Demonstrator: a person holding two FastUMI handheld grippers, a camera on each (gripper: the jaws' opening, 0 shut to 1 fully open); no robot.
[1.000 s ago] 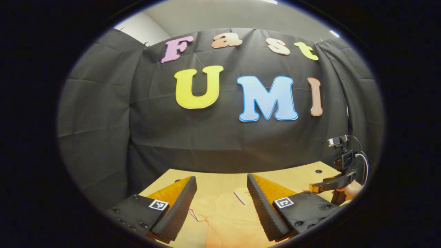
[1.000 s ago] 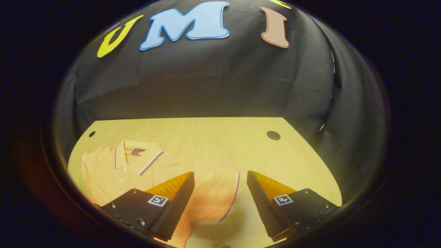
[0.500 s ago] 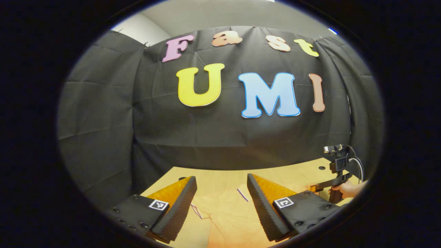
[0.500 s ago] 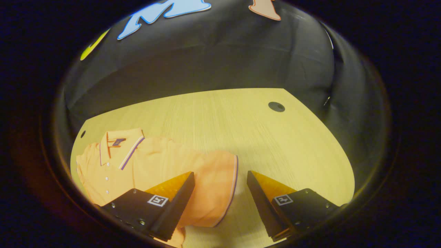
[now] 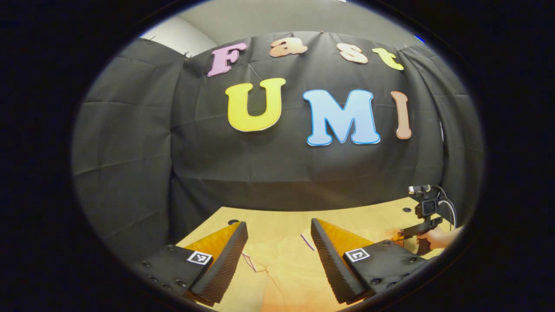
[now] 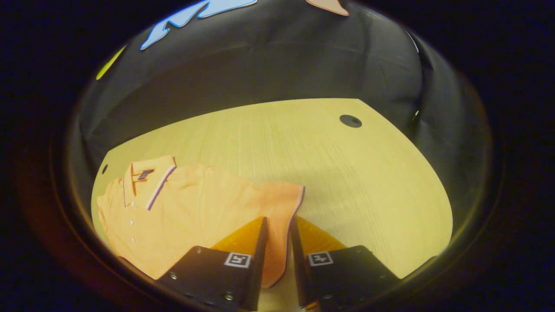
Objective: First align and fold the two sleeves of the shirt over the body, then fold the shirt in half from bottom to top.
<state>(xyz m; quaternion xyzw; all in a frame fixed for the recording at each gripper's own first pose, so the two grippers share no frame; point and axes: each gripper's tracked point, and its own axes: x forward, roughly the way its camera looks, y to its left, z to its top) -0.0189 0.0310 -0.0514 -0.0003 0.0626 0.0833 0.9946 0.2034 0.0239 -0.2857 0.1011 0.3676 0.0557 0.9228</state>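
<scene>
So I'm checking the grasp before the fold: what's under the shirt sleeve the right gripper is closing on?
The sleeve lies on the bare wooden table, which shows all around it. The right gripper has narrowed around the sleeve's striped hem. Whatever lies directly beneath the fabric is covered.

One orange short-sleeved polo shirt w/ purple-trimmed collar is counted, laid on one light wooden table. Two round dark holes are seen in the tabletop, one at far right, one at far left. Three small white buttons are counted on the shirt's placket.
</scene>
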